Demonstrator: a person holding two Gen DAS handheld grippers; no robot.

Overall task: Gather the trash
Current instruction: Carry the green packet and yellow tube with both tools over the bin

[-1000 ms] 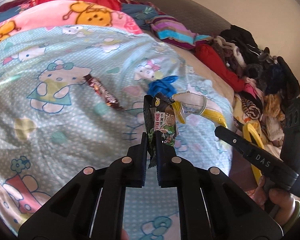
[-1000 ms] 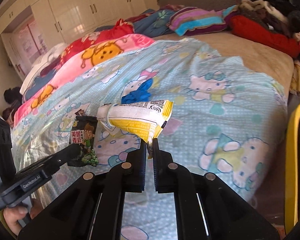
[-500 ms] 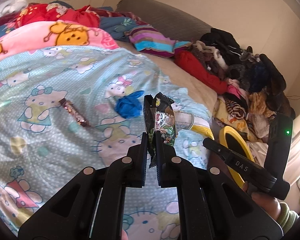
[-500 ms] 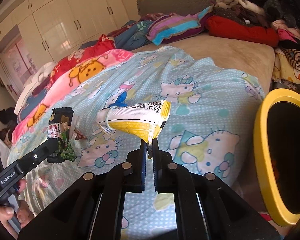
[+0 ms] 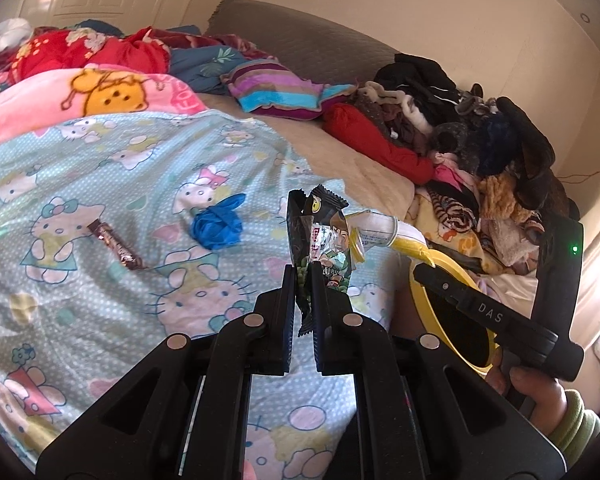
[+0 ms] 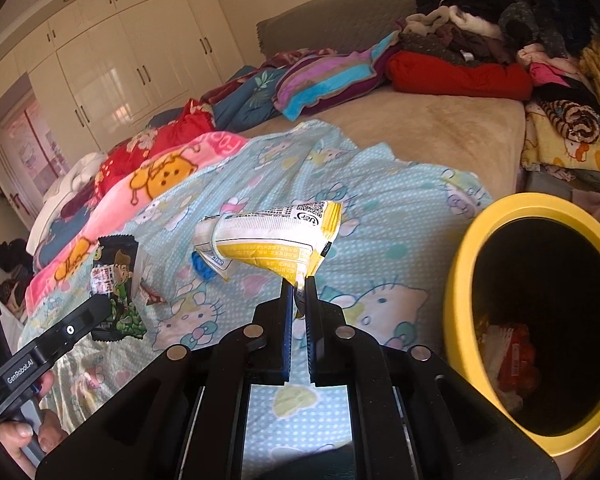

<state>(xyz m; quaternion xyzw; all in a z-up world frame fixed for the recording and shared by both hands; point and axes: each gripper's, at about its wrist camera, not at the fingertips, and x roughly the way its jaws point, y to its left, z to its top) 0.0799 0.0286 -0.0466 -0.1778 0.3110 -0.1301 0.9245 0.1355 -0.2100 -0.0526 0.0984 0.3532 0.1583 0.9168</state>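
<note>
the left gripper is clamped on the lower edge of a dark snack wrapper, which stands upright between its fingers, lifted above the light blue cartoon-print blanket. the right gripper pinches one corner of a yellow and white wrapper, held out sideways in the air over the same blanket. just to the right of that gripper stands a yellow-rimmed bin, its dark inside holding what looks like red and white rubbish, though the shadow makes it hard to say exactly what. in the left wrist view the bin's rim shows behind the right gripper's body. two more pieces lie on the blanket: a crumpled blue wad and, left of it and apart, a brown candy wrapper. a heap of clothes is piled along the far right side of the bed
</note>
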